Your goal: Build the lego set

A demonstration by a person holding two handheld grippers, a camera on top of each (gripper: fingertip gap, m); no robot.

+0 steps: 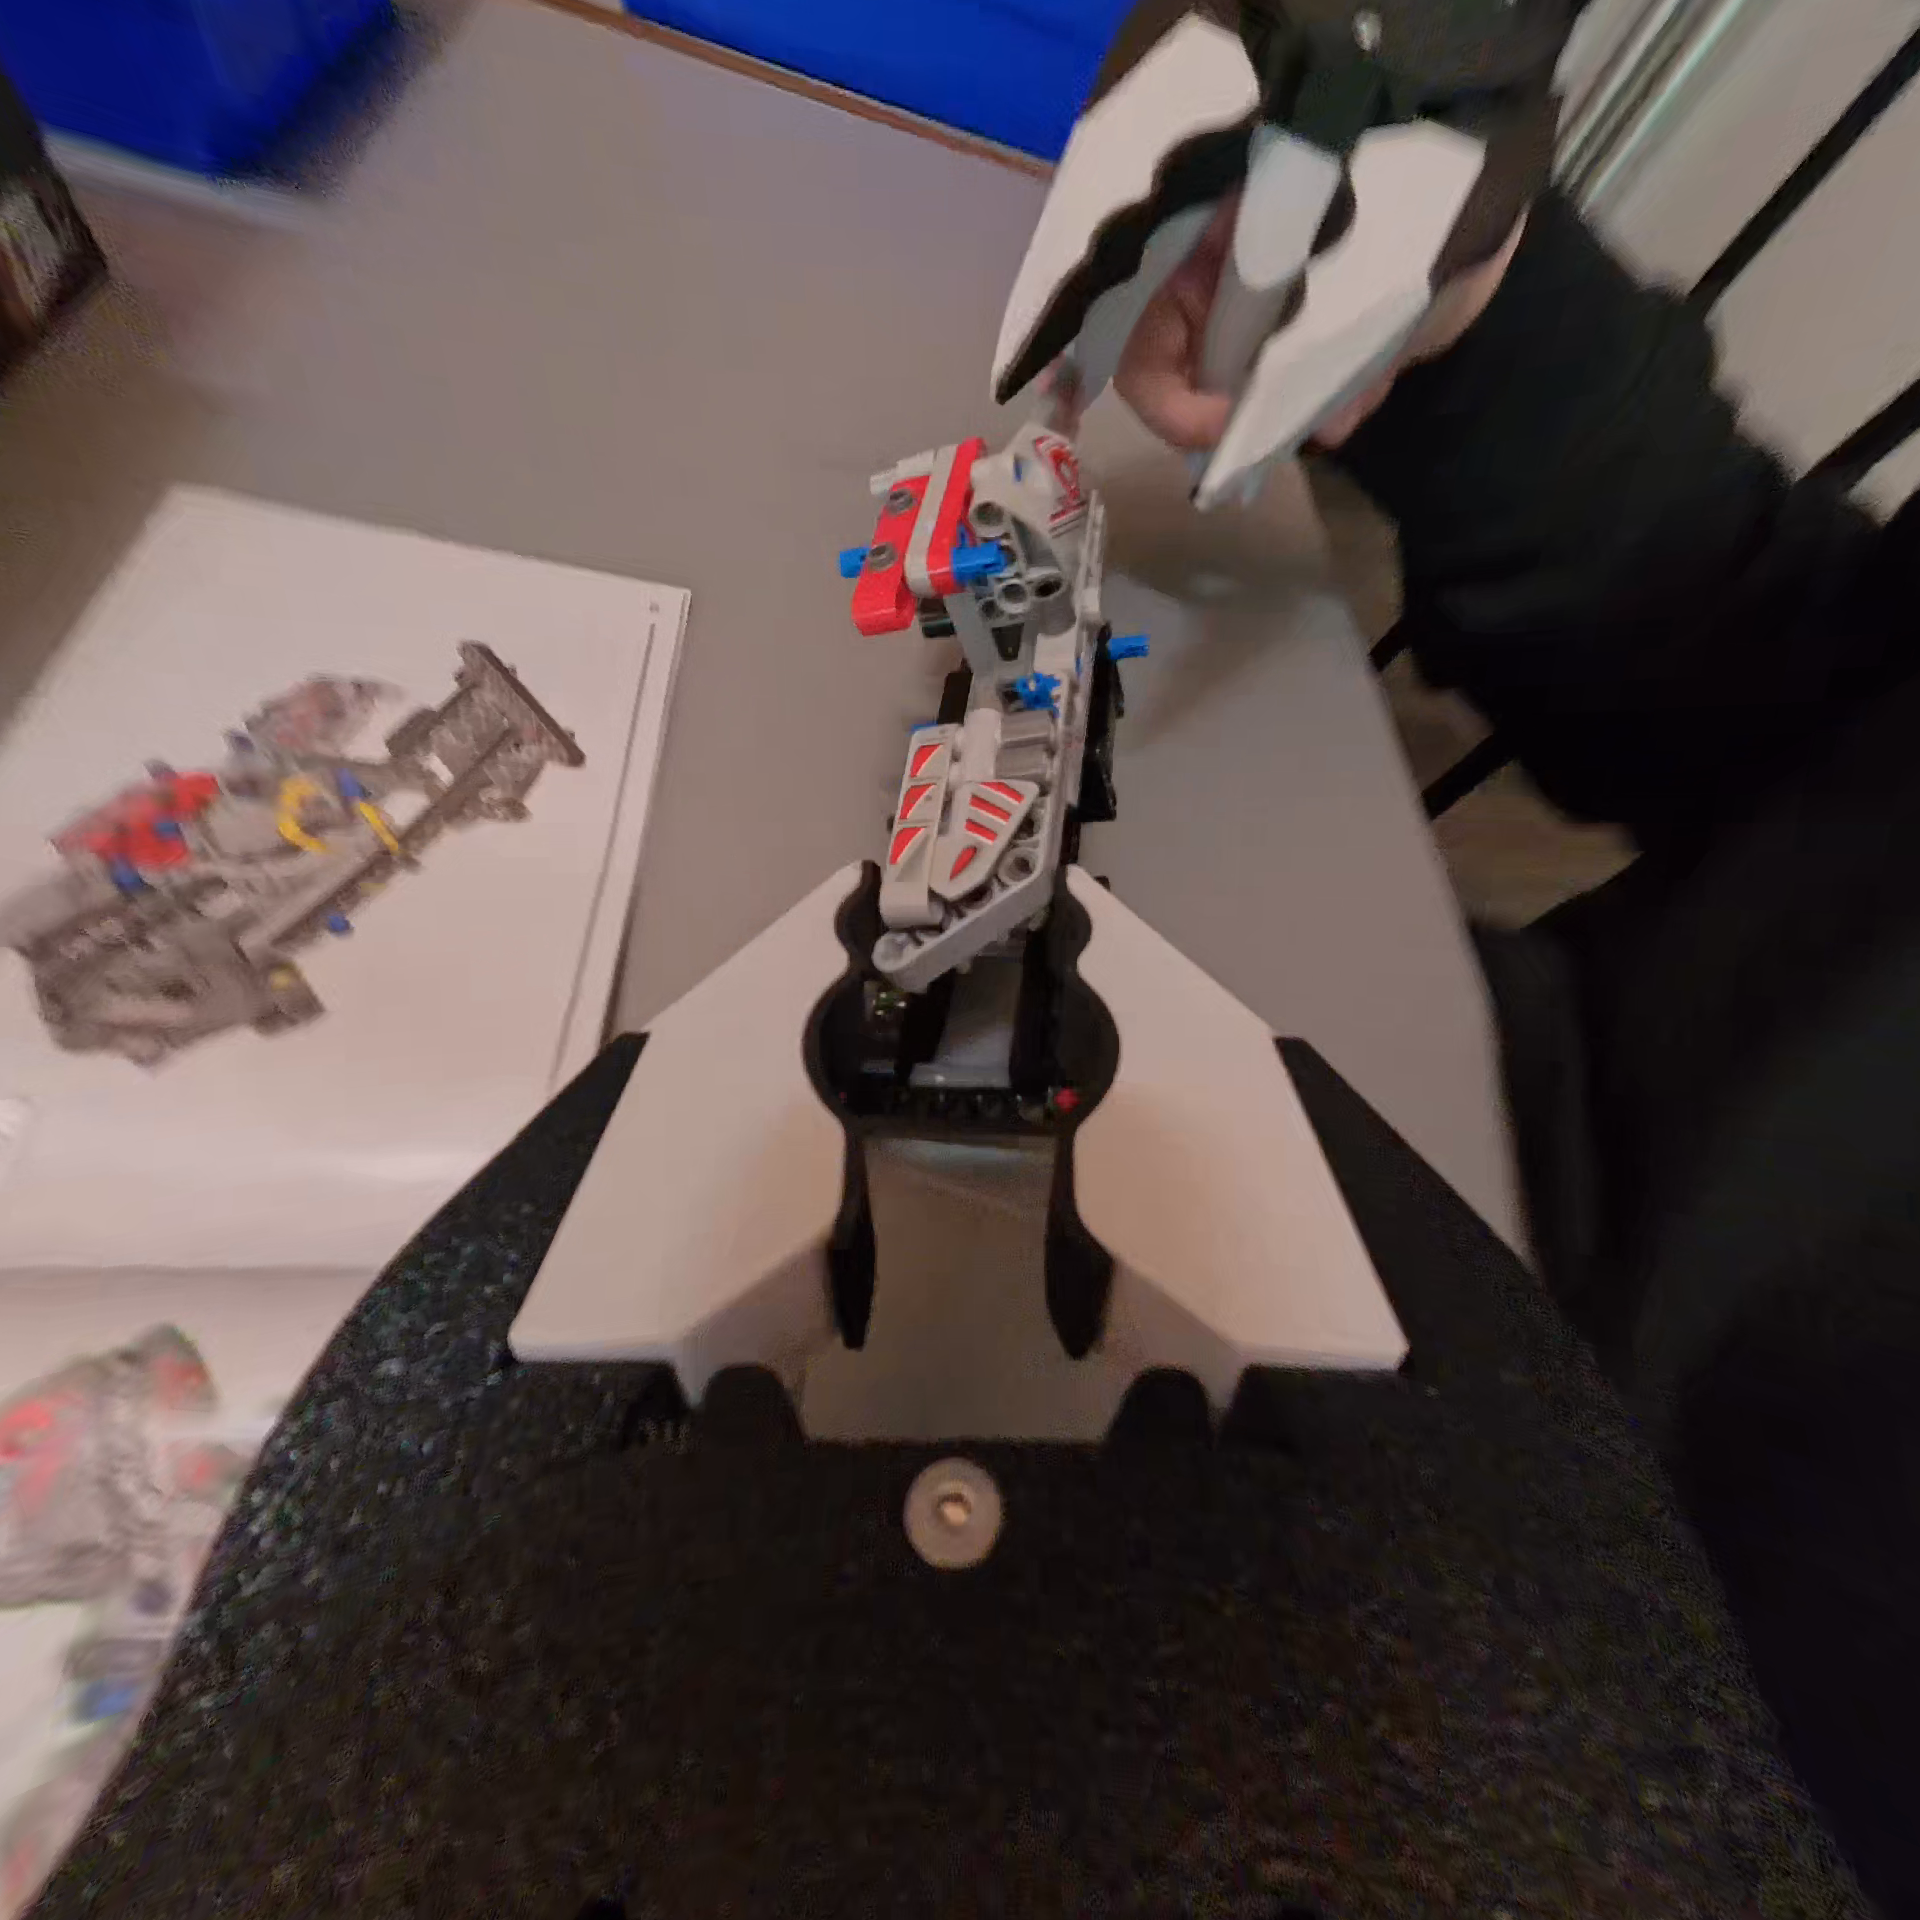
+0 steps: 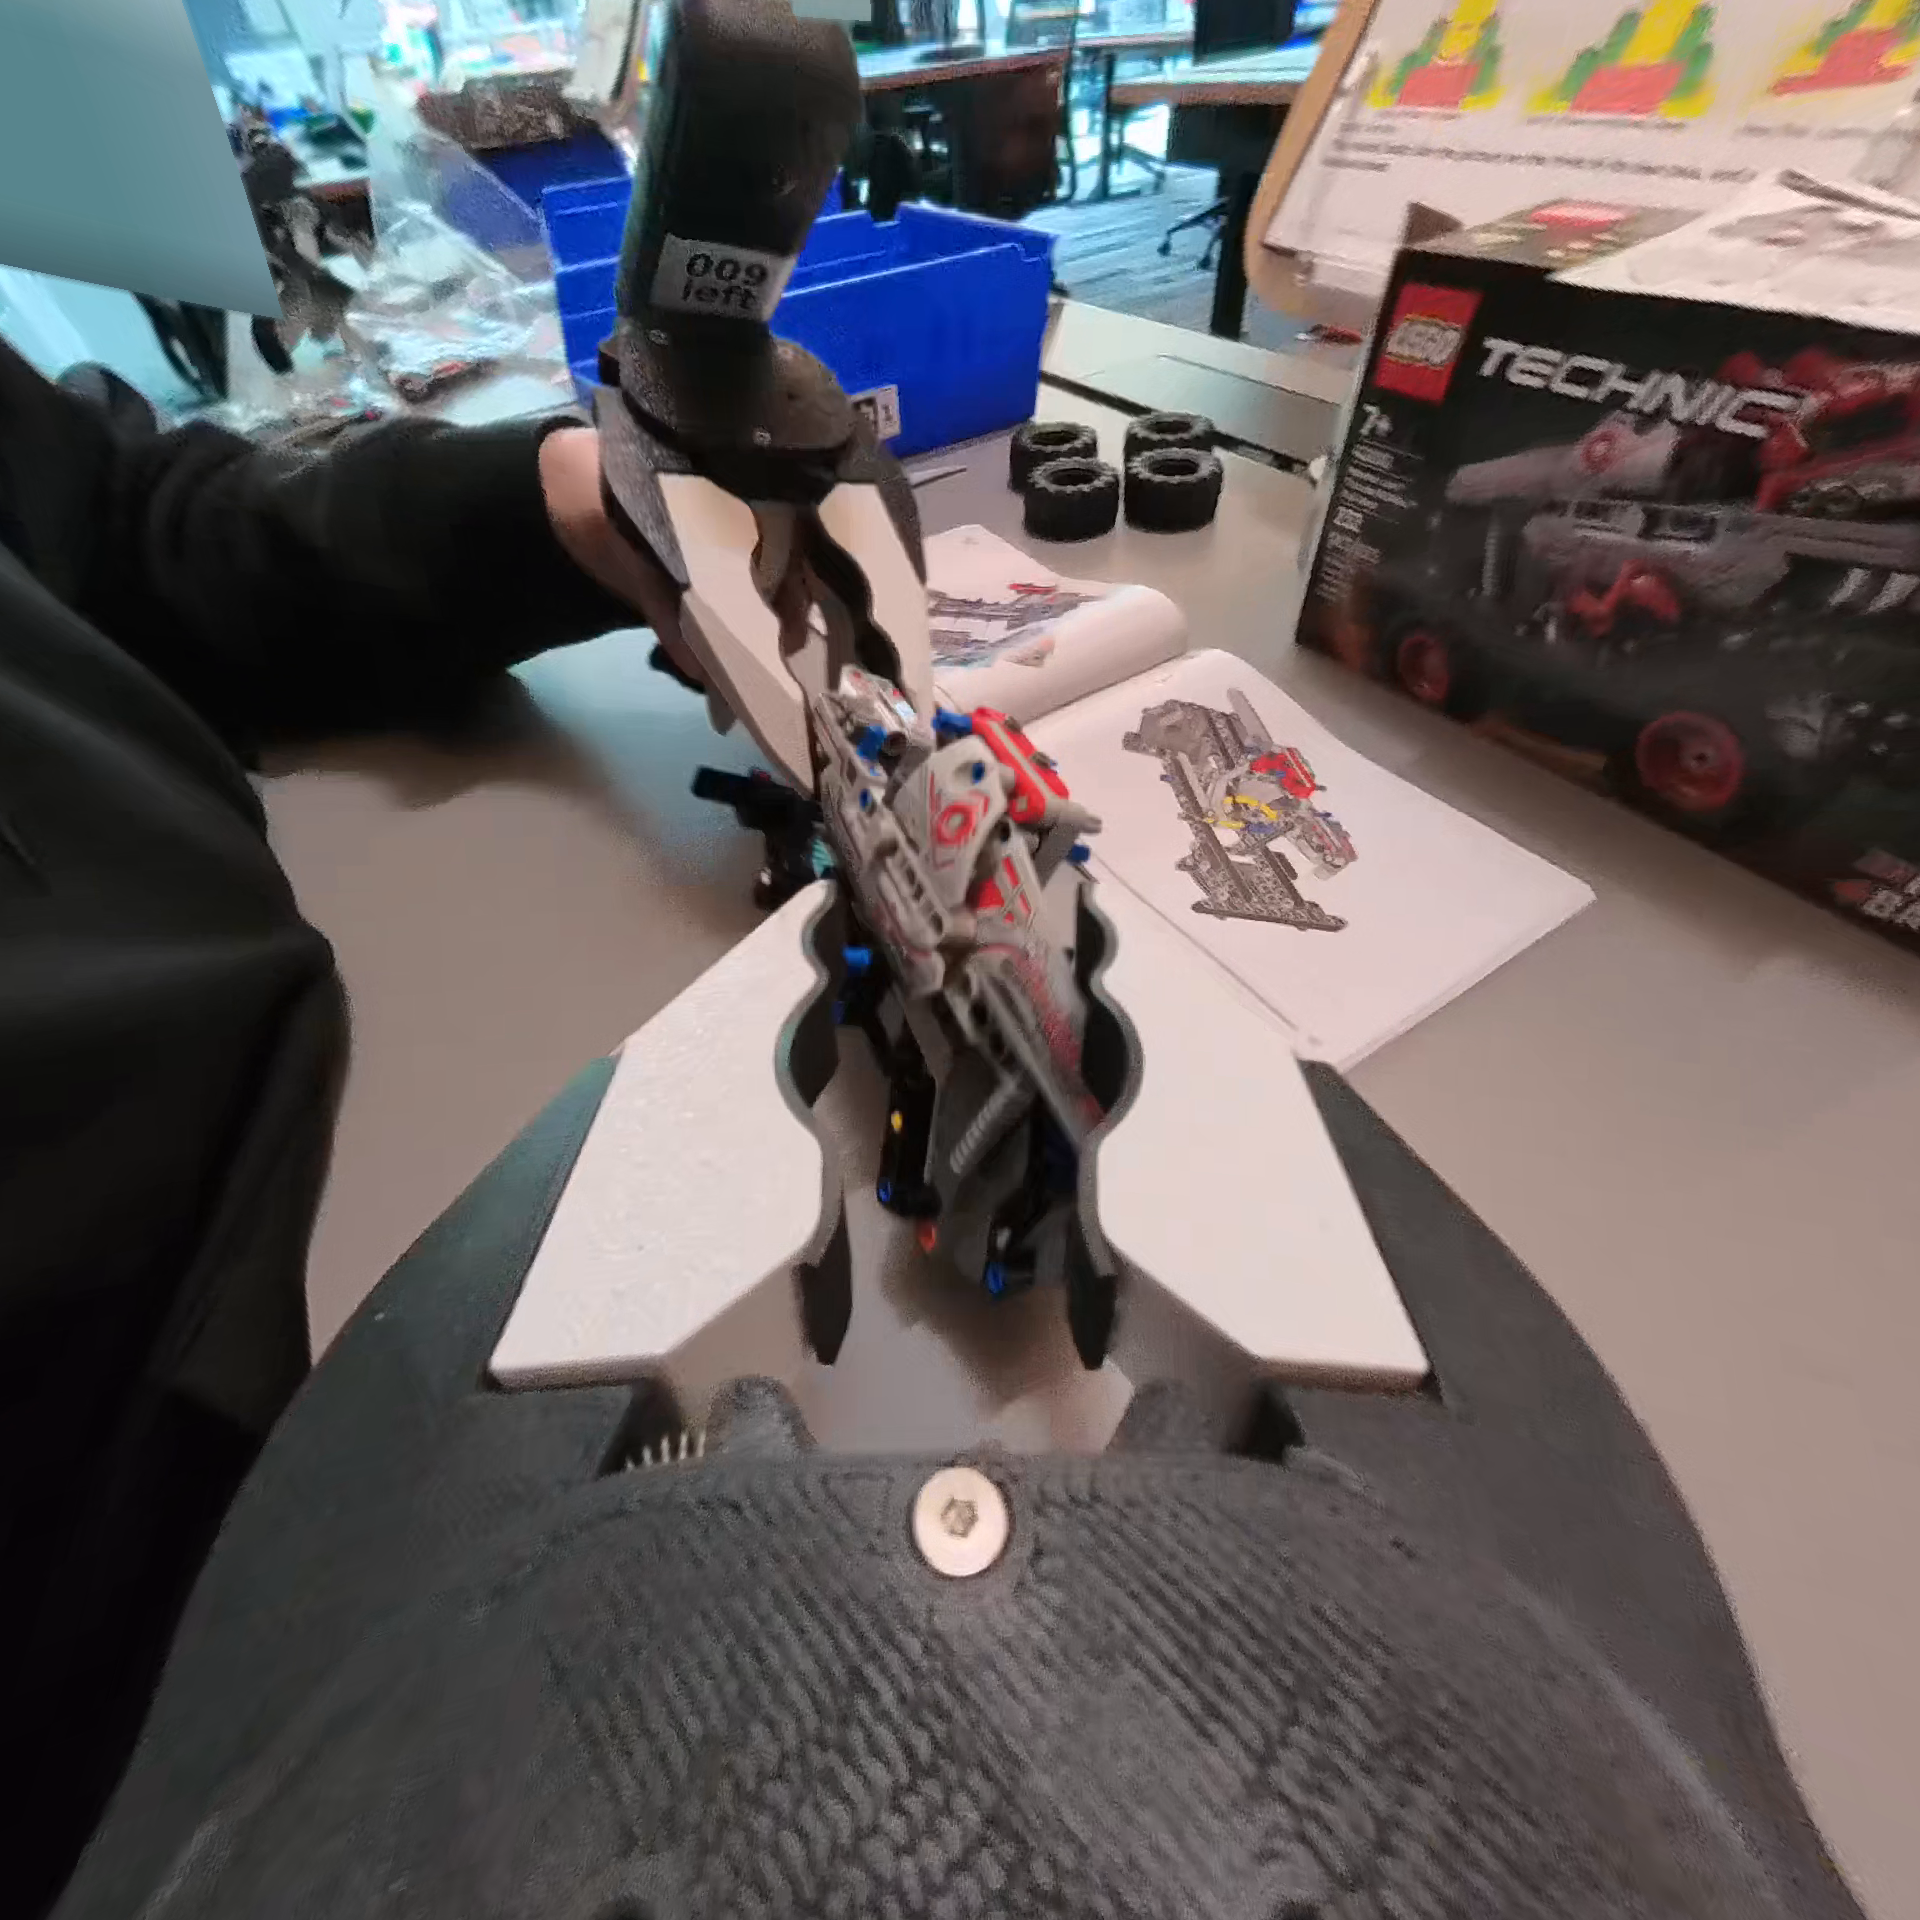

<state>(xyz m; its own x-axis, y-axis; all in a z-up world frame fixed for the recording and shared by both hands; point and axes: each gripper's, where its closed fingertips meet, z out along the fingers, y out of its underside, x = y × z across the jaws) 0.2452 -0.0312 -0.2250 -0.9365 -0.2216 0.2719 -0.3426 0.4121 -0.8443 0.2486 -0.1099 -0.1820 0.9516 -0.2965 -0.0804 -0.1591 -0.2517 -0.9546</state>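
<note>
A long grey Lego model [image 1: 987, 665] with red stripes, a red beam and blue pins is held above the grey table. My left gripper [image 1: 966, 904] is shut on its near end. In the right wrist view the left gripper [image 2: 862, 717] comes down from above and grips the far end of the model [image 2: 935, 862]. My right gripper [image 2: 954, 904] looks open, with a finger on either side of the model's other end. In the left wrist view the right gripper [image 1: 1107, 442] is blurred, just above the model's far tip.
An open instruction booklet [image 2: 1299, 831] lies on the table [image 2: 520, 810], and shows at the left in the left wrist view [image 1: 312, 831]. The Lego box [image 2: 1621, 540] stands at the right. Several black tyres [image 2: 1117, 478] and a blue bin [image 2: 935, 312] sit behind. A small black Lego part [image 2: 769, 821] lies under the left gripper. Across from one pair of fingers to the other is roughly 10 cm.
</note>
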